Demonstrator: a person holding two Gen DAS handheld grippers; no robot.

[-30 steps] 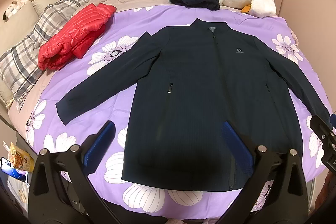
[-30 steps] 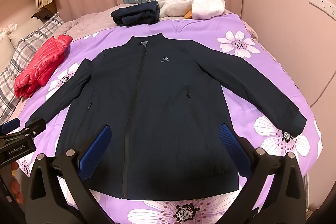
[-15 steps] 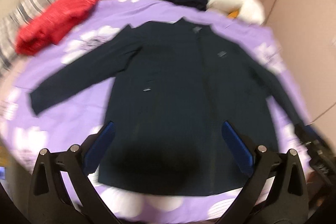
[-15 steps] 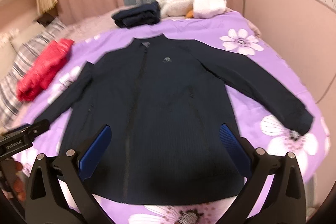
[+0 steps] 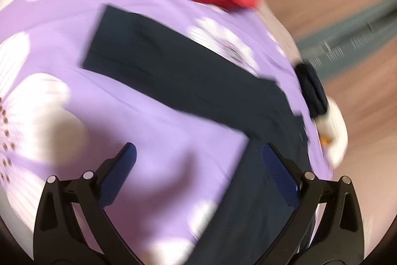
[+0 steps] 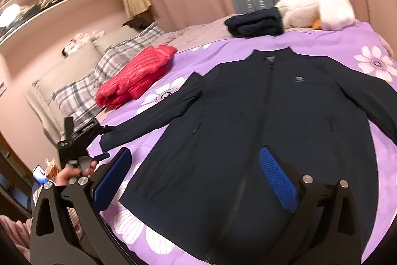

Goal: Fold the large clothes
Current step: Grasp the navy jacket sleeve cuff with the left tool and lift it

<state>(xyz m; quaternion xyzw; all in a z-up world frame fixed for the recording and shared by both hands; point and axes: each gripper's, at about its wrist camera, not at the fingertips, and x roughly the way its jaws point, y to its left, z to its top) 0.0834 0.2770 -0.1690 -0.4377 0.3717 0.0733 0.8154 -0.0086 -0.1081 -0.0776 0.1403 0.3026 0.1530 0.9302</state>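
Both grippers, left (image 5: 198,165) and right (image 6: 194,169), hang wide open, holding nothing, near the spread navy jacket (image 6: 260,128) on the purple bedspread (image 6: 322,41).

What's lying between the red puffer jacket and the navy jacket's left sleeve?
Only bare purple flowered bedspread separates red puffer jacket and navy sleeve, per right wrist view.

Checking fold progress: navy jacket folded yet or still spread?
Spread. The navy jacket lies flat on the purple bedspread, front up, zipped, the visible sleeve stretched out sideways; no fold visible. Both grippers open, holding nothing.
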